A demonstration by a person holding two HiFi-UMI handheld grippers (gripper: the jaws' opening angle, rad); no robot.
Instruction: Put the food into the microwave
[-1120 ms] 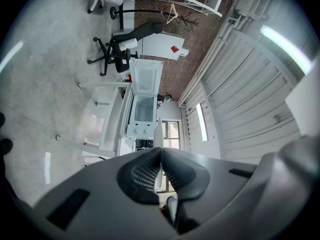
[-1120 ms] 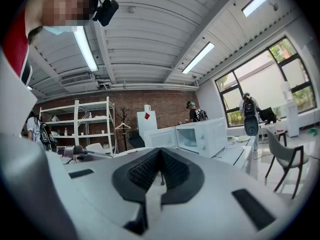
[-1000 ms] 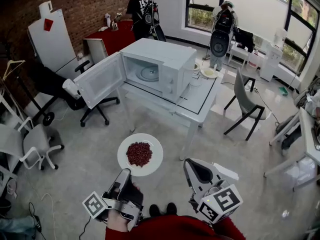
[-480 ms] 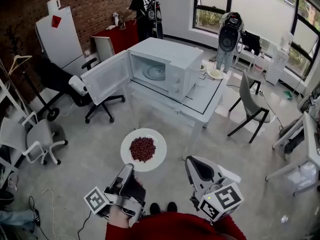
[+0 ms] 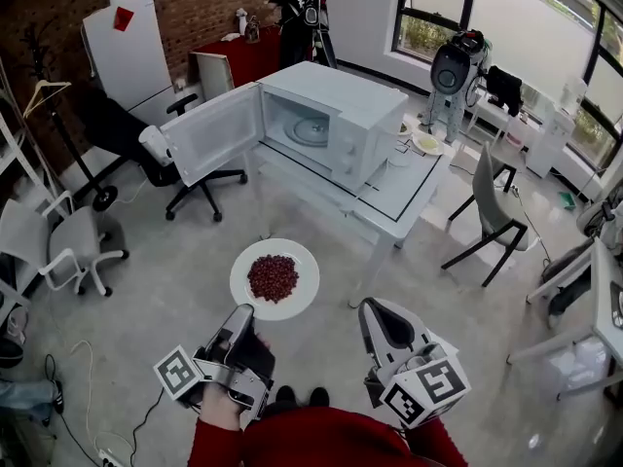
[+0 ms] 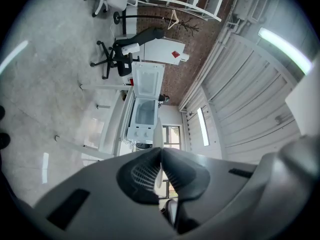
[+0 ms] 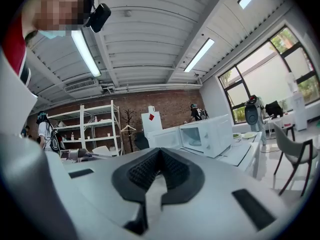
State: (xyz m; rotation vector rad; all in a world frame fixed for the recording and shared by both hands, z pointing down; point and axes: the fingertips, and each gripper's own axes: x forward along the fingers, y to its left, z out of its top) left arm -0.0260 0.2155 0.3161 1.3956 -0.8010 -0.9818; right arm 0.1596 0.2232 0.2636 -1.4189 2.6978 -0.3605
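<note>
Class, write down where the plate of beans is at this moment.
In the head view the plate sits centre-left, above the floor, its near rim held by the left gripper, short of the table bearing the open microwave.

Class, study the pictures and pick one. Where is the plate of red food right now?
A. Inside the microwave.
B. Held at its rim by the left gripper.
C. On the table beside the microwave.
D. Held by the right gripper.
B: the left gripper pinches the near rim of the plate, which is out over the floor, short of the open microwave.
</note>
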